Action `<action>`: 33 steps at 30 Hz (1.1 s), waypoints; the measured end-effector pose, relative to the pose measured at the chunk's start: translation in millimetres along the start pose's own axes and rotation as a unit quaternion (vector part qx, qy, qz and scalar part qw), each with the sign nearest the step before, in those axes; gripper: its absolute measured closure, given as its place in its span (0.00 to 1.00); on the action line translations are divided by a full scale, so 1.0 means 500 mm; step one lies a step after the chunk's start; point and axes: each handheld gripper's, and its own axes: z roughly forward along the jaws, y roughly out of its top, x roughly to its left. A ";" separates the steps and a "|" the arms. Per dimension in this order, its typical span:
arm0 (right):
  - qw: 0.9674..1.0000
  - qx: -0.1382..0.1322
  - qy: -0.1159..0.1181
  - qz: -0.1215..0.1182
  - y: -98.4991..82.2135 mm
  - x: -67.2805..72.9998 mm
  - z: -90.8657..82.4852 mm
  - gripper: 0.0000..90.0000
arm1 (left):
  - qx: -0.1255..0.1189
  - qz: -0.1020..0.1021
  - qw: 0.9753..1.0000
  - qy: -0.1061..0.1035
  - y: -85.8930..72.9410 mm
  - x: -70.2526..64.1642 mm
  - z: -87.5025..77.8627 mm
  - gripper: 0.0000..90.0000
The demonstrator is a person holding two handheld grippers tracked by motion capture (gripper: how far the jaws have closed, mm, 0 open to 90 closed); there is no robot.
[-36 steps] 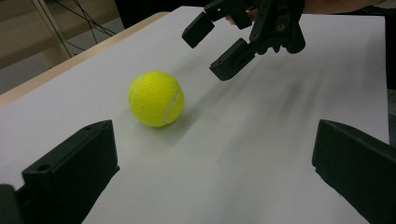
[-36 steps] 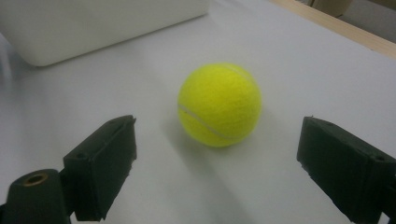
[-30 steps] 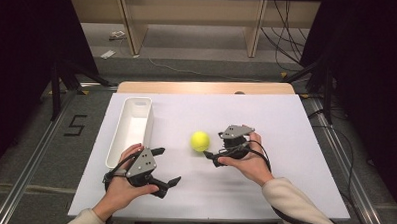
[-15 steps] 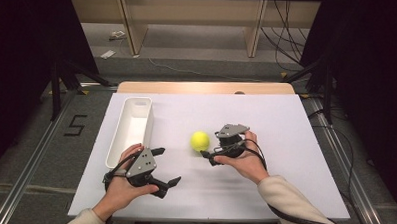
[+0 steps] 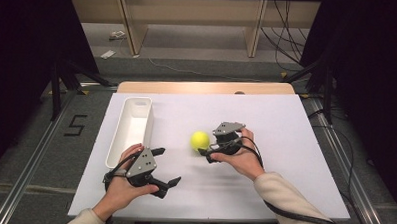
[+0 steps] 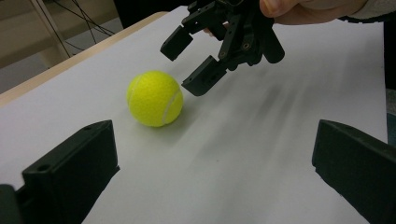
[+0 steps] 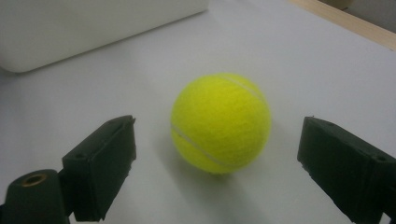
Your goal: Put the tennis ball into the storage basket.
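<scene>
One tennis ball (image 5: 200,140) rests on the white surface (image 5: 286,125), near its middle and just right of one long white tray (image 5: 131,127). Its felt is bright yellow-green and fuzzy, crossed by a pale curved seam, and a soft shadow lies beneath it. Two tools are present, one per hand. Right tool (image 5: 205,154): jaws spread wide, released, pointing at the ball with its tips just beside it, apart from the felt; in the right gripper view the ball (image 7: 220,123) sits between and beyond the two black jaws. Left tool (image 5: 165,166): jaws likewise spread, holding nothing, low over the surface near the tray's near end, facing the ball (image 6: 155,98).
</scene>
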 end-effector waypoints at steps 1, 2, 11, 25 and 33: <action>1.000 0.001 0.000 0.000 0.000 -0.001 0.001 0.13 | 0.000 0.000 1.000 0.000 0.000 0.000 0.000 0.00; 1.000 0.001 -0.001 0.000 0.001 -0.002 0.003 0.13 | 0.000 0.000 1.000 0.000 0.000 0.000 0.000 0.00; 1.000 0.007 0.002 -0.001 0.002 -0.001 0.017 0.13 | 0.000 0.001 1.000 0.000 0.000 0.000 0.000 0.00; 1.000 0.023 -0.004 0.007 0.004 -0.008 0.043 0.13 | 0.000 0.000 1.000 -0.001 0.000 0.000 0.000 0.00; 1.000 0.030 -0.005 0.006 0.002 -0.010 0.059 0.13 | -0.001 0.001 1.000 -0.001 0.000 0.000 -0.001 0.00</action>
